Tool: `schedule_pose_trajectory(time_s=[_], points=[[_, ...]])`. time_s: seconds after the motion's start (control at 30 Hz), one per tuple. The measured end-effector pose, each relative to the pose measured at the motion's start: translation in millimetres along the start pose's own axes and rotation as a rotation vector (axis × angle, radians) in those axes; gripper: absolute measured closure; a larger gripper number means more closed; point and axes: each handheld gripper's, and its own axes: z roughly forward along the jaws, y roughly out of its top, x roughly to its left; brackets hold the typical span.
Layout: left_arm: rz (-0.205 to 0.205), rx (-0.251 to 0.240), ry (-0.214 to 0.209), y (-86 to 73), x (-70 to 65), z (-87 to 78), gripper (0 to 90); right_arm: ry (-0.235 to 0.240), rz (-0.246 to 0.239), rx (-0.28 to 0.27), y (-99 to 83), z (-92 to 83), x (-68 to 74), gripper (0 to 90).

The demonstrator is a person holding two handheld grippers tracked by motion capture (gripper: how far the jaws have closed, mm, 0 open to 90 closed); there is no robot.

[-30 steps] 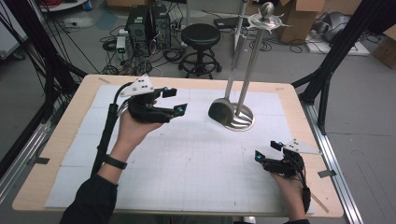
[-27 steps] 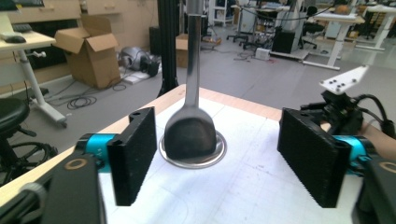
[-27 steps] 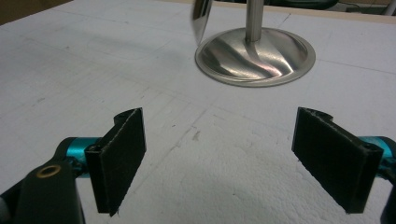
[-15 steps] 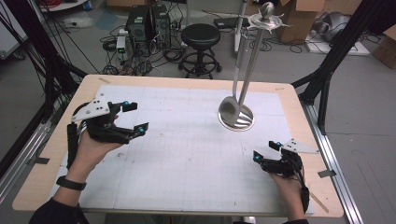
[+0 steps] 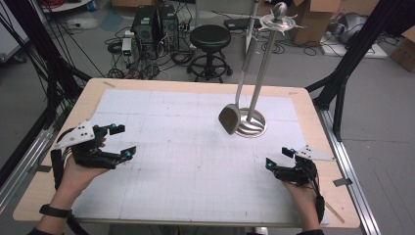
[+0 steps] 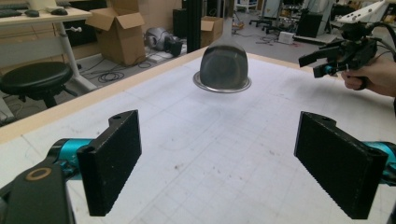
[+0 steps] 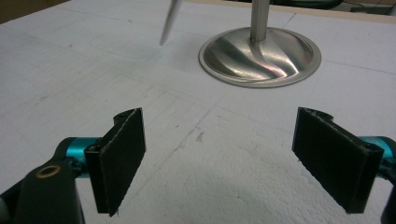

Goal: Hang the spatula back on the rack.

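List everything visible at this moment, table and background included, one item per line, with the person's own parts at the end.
Utensil stand: one, silver, round base on the far right part of the table, upright pole.
Ladle: one, silver, hanging from the stand's top, its bowl just above the mat, left of the base.
Mat: one, white with a grid, covering most of the table.
Table: one, light wood.
Stool: one, black, on the floor beyond the table.
Cardboard boxes: several, brown, on the floor at the back right.
Left gripper: one, black, jaws open, nothing between them, near the left edge.
Right gripper: one, black, jaws open, nothing between them, near the right edge.
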Motion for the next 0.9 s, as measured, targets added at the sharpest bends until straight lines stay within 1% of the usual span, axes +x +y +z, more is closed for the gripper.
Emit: schedule_pose_trajectory(time_s=[0.07, 0.1, 0.13, 0.17, 0.2, 0.23, 0.3, 0.4, 0.47, 0.5, 0.67, 0.7, 0.83, 0.9], points=[[0.001, 0.0, 0.008, -7.0, 1.7, -3.0, 15.5, 0.0, 0.0, 0.001, -0.1, 0.2, 0.3, 16.6], [-0.011, 0.014, 0.011, -13.3, 5.0, -4.7, 15.5, 0.001, -0.008, 0.004, -0.2, -0.2, 1.4, 16.6], [-0.011, 0.014, 0.011, -13.3, 5.0, -4.7, 15.4, 0.001, -0.008, 0.004, -0.2, -0.2, 1.4, 16.6], [-0.016, 0.025, 0.023, -18.4, 7.9, -6.4, 15.4, 0.002, -0.011, 0.005, -0.1, -0.8, 3.1, 16.6], [-0.016, 0.025, 0.023, -18.4, 7.9, -6.4, 15.4, 0.002, -0.014, 0.006, 0.0, -1.0, 3.5, 16.6], [-0.017, 0.018, 0.029, -23.3, 10.0, -8.5, 15.4, 0.002, -0.008, 0.006, 0.3, -1.3, 4.4, 16.6], [-0.027, 0.026, 0.033, -27.9, 12.0, -9.2, 15.4, 0.002, -0.013, 0.005, 0.7, -1.8, 4.9, 16.6], [-0.028, 0.04, 0.043, -31.7, 13.2, -9.0, 15.4, 0.002, -0.015, 0.004, 1.1, -1.8, 5.0, 16.6], [-0.038, 0.044, 0.041, -33.7, 13.0, -8.0, 15.4, 0.005, -0.018, 0.006, 0.9, -1.3, 5.0, 16.6], [-0.035, 0.049, 0.042, -34.0, 13.4, -7.9, 15.4, 0.005, -0.021, 0.006, 0.9, -1.1, 4.9, 16.6], [-0.034, 0.049, 0.044, -34.5, 14.0, -7.0, 15.4, 0.009, -0.02, 0.008, 0.9, -1.1, 4.9, 16.6], [-0.042, 0.049, 0.047, -34.9, 14.0, -6.6, 15.4, 0.011, -0.021, 0.009, 0.9, -1.1, 4.8, 16.6], [-0.04, 0.044, 0.052, -35.3, 14.8, -8.1, 15.4, 0.012, -0.026, 0.01, 0.9, -1.0, 3.8, 16.6], [-0.046, 0.04, 0.055, -35.4, 14.9, -8.5, 15.4, 0.014, -0.025, 0.011, 0.8, -0.8, 3.8, 16.6]])
